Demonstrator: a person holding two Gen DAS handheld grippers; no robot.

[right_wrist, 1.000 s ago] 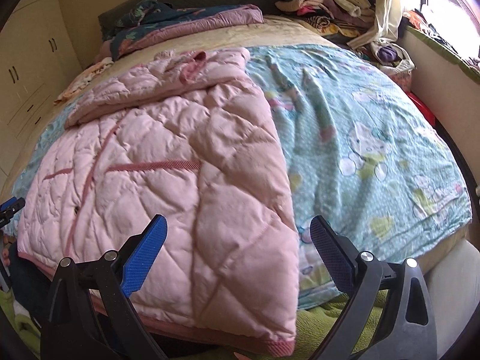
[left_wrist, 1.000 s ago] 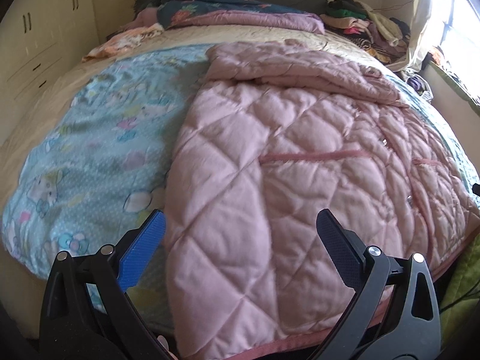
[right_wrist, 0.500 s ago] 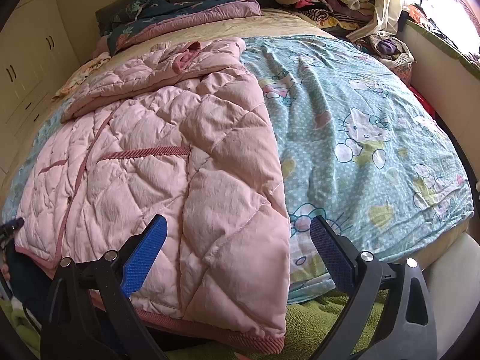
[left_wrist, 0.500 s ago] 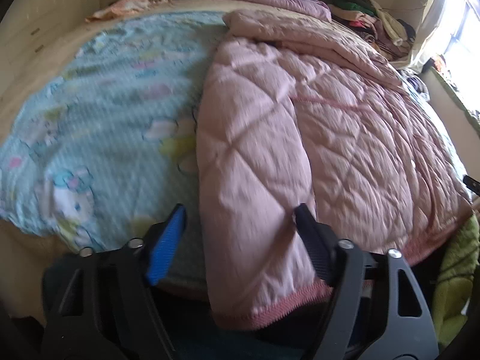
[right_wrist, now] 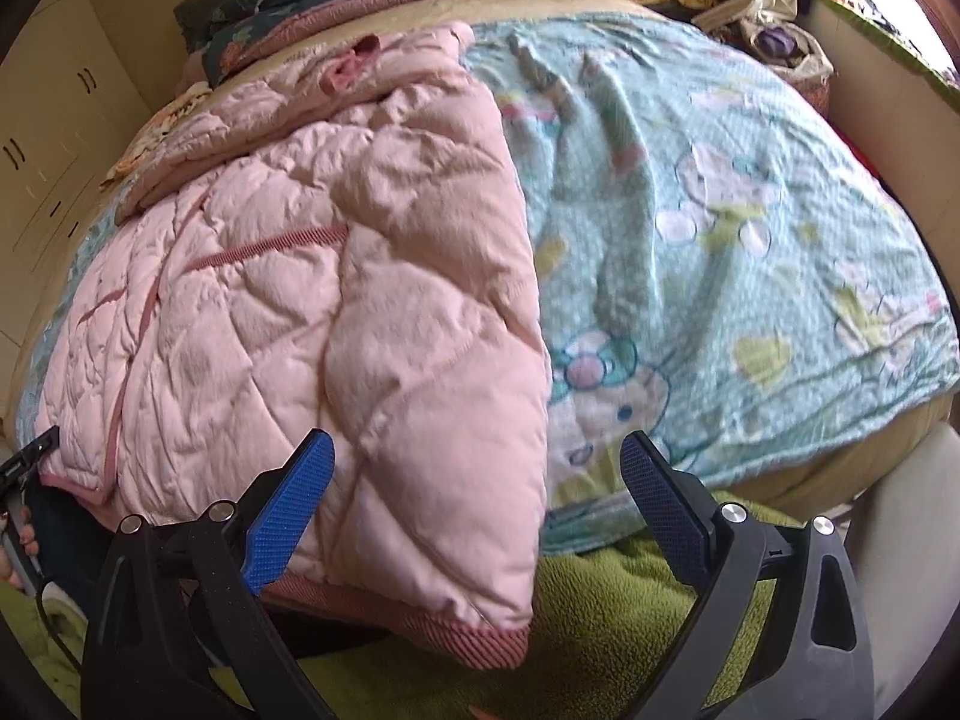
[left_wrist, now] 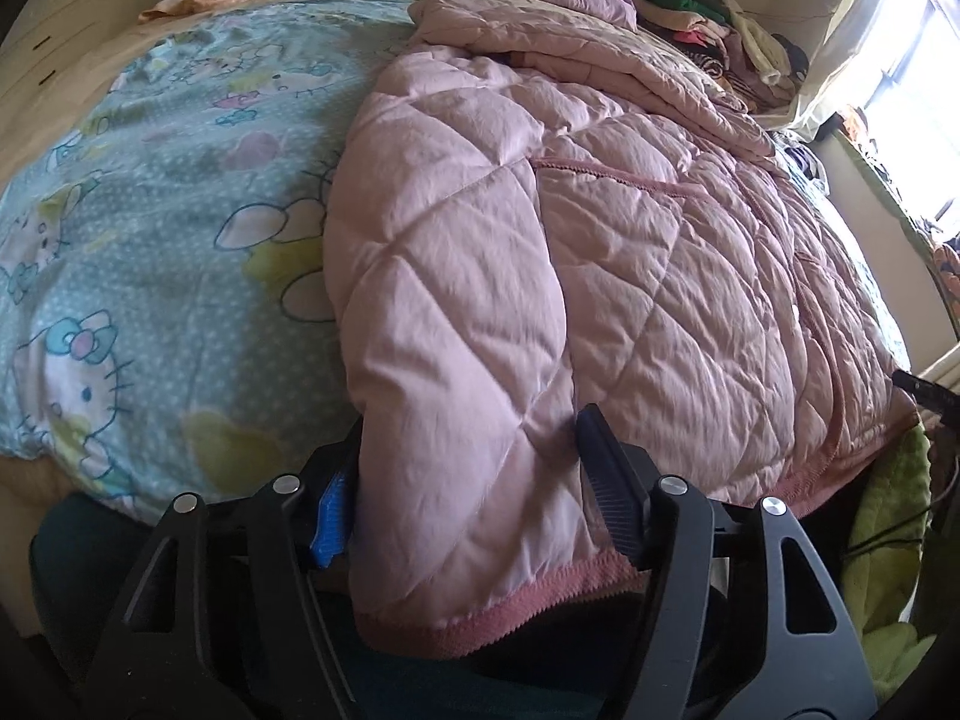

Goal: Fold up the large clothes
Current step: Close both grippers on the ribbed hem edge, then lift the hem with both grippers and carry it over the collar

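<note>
A large pink quilted jacket (left_wrist: 540,252) lies spread on the bed, its ribbed hem hanging over the near edge; it also shows in the right wrist view (right_wrist: 312,324). My left gripper (left_wrist: 474,480) straddles the jacket's near left hem corner, its jaws partly closed with padded fabric bulging between them and pressed against both pads. My right gripper (right_wrist: 474,498) is open, its blue pads (right_wrist: 288,510) wide apart on either side of the jacket's near right hem corner, just above it.
A light blue cartoon-print blanket (left_wrist: 150,228) covers the bed under the jacket and shows in the right wrist view (right_wrist: 720,228). Folded bedding (right_wrist: 336,6) and a clothes pile (left_wrist: 732,42) sit at the headboard. A green fleece (right_wrist: 612,618) lies below the bed edge. Cupboards (right_wrist: 42,138) stand left.
My left gripper dropped to the jacket's left hem corner and its jaws narrowed around the fabric. My right gripper moved down and closer to the right hem corner, still wide open.
</note>
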